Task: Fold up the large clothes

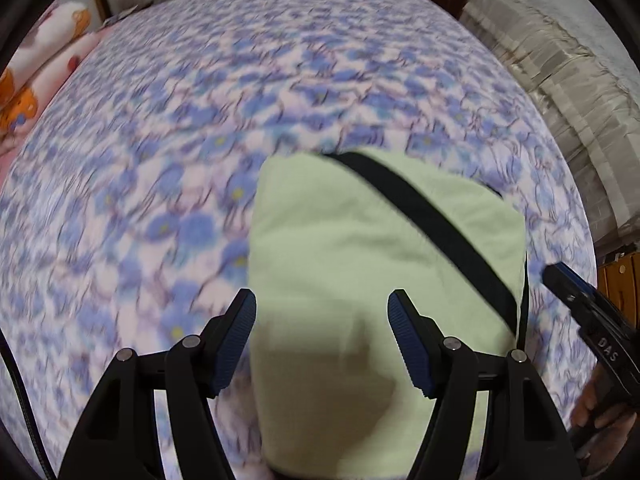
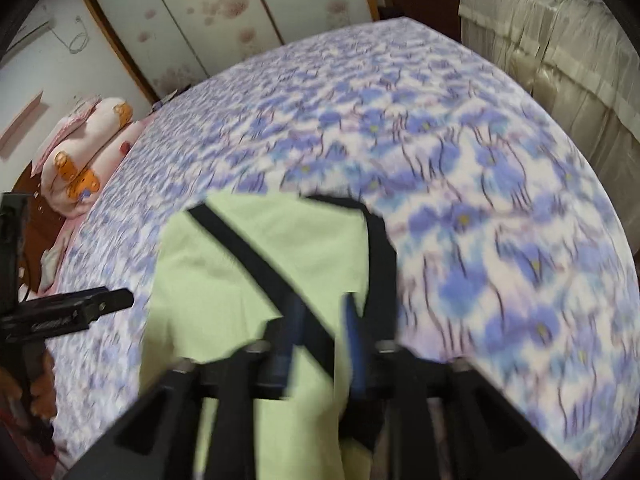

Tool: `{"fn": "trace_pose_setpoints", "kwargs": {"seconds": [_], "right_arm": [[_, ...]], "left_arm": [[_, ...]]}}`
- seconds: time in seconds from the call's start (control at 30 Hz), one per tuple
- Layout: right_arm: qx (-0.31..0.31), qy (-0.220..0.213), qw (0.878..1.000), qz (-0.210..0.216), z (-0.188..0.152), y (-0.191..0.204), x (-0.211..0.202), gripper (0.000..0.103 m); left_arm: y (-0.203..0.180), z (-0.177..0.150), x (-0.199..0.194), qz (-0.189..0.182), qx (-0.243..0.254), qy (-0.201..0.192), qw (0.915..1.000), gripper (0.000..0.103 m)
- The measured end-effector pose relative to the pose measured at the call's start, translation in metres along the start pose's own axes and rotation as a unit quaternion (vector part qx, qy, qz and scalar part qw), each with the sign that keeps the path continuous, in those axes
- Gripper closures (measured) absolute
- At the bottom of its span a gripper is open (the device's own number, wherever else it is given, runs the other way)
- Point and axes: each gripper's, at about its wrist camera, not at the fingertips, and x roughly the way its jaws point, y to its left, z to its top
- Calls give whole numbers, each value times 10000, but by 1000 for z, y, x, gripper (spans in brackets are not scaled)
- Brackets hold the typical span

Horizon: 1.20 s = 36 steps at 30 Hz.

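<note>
**foldnoob:** Where's the garment (image 1: 360, 264) sitting right now? And what are the claws doing?

**bedsheet_dan:** It's a pale green piece with black trim (image 1: 432, 216), already folded into a compact block, lying on the bed (image 1: 160, 140) near the front edge, closer to the right side than the left. The left claw (image 1: 322, 340) hangs over it with its jaws spread wide, nothing gripped; the cloth just shows through the gap. The right claw (image 2: 320, 332) is over the trim side, and it's blurry, but there's a clear gap between the pads and I can't see any cloth pinched, so I'd call it released.

**foldnoob:** How's it gonna handle if they fold it again?

**bedsheet_dan:** My guess: light, soft, floppy. It'll sag and the layers will slide apart if you lift from the middle. The trim looks like a firmer band, so that's a decent bite point. I'd pinch all layers at the two near corners, one claw each, and carry them over together. Grab only the top layer and the fold peels open.
</note>
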Motion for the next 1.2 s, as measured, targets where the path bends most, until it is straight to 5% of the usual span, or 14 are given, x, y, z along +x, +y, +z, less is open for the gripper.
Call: {"fn": "trace_pose_setpoints", "kwargs": {"seconds": [0.2, 0.27, 0.3, 0.43, 0.7, 0.77, 1.03, 1.2], "right_arm": [[73, 141, 9999, 30, 0, -13, 46, 51], [103, 16, 9999, -135, -3, -16, 50, 69], [104, -124, 9996, -222, -3, -19, 49, 93], [195, -199, 9995, -114, -4, -25, 49, 98], [-218, -81, 9943, -1041, -8, -18, 79, 99], [-268, -40, 9931, -1141, -11, -19, 86, 100], [-370, 4, 9904, -1335, -14, -22, 103, 100], [-118, -6, 9940, -1087, -11, -30, 98, 99]], "left_arm": [[0, 10, 37, 40, -25, -69, 10000, 36], [4, 9, 46, -2, -137, -52, 9999, 36], [6, 8, 50, -14, -180, -44, 9998, 36], [11, 10, 60, -56, -269, -103, 9996, 36], [22, 28, 87, 187, -306, -299, 9989, 36], [31, 34, 97, -11, -491, -252, 9985, 37], [46, 45, 123, -273, -730, -431, 9960, 38], [57, 52, 126, -416, -859, -599, 9936, 36]]}}
